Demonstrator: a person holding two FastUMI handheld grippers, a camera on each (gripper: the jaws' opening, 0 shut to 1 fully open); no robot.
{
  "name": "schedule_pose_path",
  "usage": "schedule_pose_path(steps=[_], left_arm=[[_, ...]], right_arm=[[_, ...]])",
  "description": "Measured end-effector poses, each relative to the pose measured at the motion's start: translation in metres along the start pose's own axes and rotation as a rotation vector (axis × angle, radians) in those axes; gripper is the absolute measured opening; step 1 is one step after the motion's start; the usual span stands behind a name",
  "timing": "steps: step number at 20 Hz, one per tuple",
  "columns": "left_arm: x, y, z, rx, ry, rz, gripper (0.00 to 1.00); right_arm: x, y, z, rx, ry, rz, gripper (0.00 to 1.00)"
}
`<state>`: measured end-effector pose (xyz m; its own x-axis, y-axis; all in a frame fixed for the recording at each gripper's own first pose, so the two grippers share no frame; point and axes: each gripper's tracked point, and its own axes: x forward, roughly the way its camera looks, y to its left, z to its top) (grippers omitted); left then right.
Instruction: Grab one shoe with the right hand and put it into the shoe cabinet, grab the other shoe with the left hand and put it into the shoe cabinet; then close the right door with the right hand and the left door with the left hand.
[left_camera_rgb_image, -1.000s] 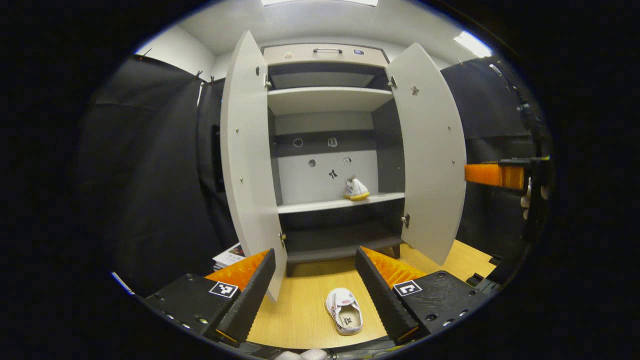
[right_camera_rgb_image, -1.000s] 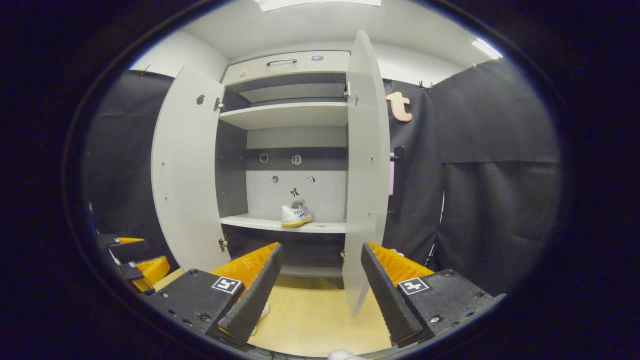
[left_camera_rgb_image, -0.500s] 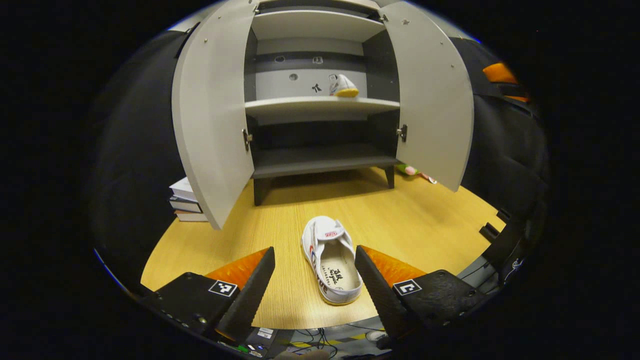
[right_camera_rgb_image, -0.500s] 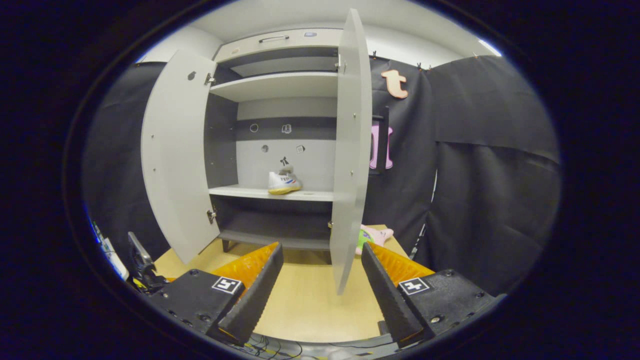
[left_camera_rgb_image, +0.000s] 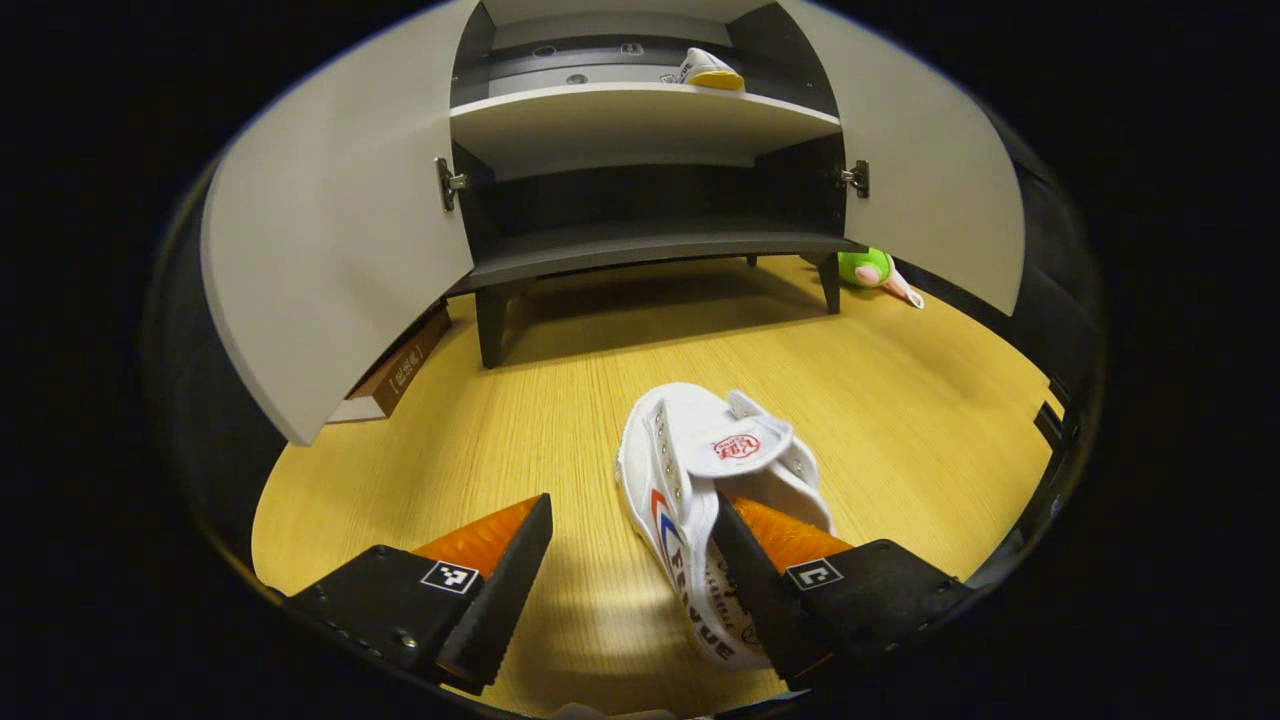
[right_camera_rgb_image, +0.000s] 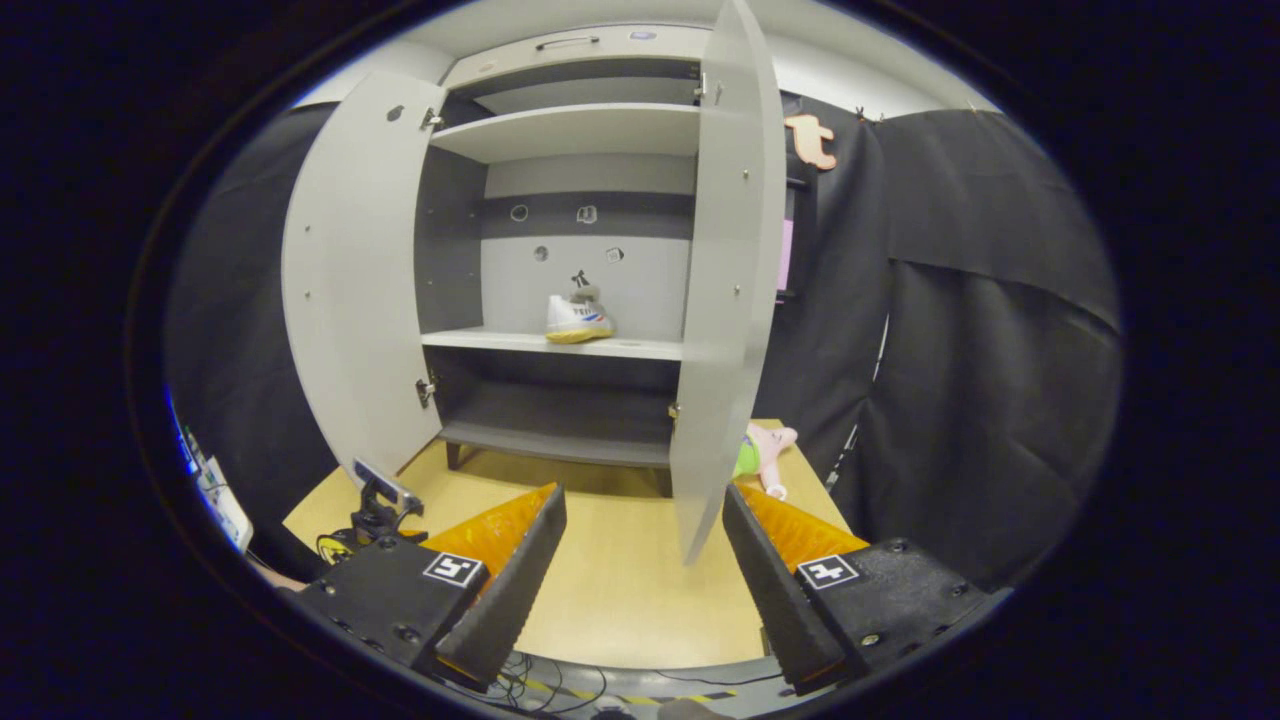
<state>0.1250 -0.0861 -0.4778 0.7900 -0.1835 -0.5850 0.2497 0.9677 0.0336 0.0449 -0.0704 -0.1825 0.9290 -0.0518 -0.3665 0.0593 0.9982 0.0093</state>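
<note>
The left gripper is gaping wide over a white shoe lying on the wooden floor (red-and-blue side stripes, tongue flipped up), one finger reaching into it. Beyond, the right gripper is hanging spread and empty. Farther back, the second shoe is sitting on the cabinet shelf, both doors open.

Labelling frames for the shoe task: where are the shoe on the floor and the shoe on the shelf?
shoe on the floor (left_camera_rgb_image: 725, 445), left gripper view, tongue.
shoe on the shelf (right_camera_rgb_image: 577, 319), right gripper view, side.

A white shoe with red-and-blue stripes lies on the yellow wood-grain floor before a grey cabinet.
</note>
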Motion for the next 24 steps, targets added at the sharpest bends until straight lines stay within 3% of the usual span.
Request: schedule_pose_path(steps=[1,2,3,4,6,7,8,9,14,24], left_arm=[[0.008,0.0,0.004,0.003,-0.008,0.002,0.95],[0.014,-0.002,0.004,0.0,-0.011,0.002,0.83],[0.02,-0.004,0.002,-0.011,0.003,-0.001,0.78],[0.025,-0.011,0.003,-0.024,0.009,-0.027,0.65],[0.032,-0.008,0.008,-0.013,0.004,-0.017,0.53],[0.032,0.0,0.008,-0.012,0.005,0.013,0.37],[0.032,0.0,0.01,-0.025,0.006,0.006,0.11],[0.03,0.0,0.01,-0.027,0.014,0.001,0.17],[-0.004,0.016,0.031,-0.046,0.01,0.044,0.12],[-0.155,0.055,0.151,-0.094,-0.123,0.186,0.12]], right_arm=[[0.003,0.0,0.0,-0.002,0.002,-0.002,0.99],[0.005,-0.001,0.001,-0.001,0.004,-0.003,0.99],[0.008,0.0,0.001,0.002,0.005,-0.002,0.99],[0.01,0.0,0.001,-0.001,0.007,-0.005,0.99],[0.013,0.0,-0.001,-0.006,0.009,-0.005,0.99],[0.013,0.002,0.0,-0.004,0.006,-0.001,0.99],[0.012,0.003,0.003,-0.003,0.004,0.003,0.99],[0.013,0.004,0.005,-0.003,-0.002,0.009,0.99],[0.015,0.01,0.026,0.006,-0.05,0.037,0.99],[0.015,0.038,0.076,0.015,-0.164,0.148,0.99]])
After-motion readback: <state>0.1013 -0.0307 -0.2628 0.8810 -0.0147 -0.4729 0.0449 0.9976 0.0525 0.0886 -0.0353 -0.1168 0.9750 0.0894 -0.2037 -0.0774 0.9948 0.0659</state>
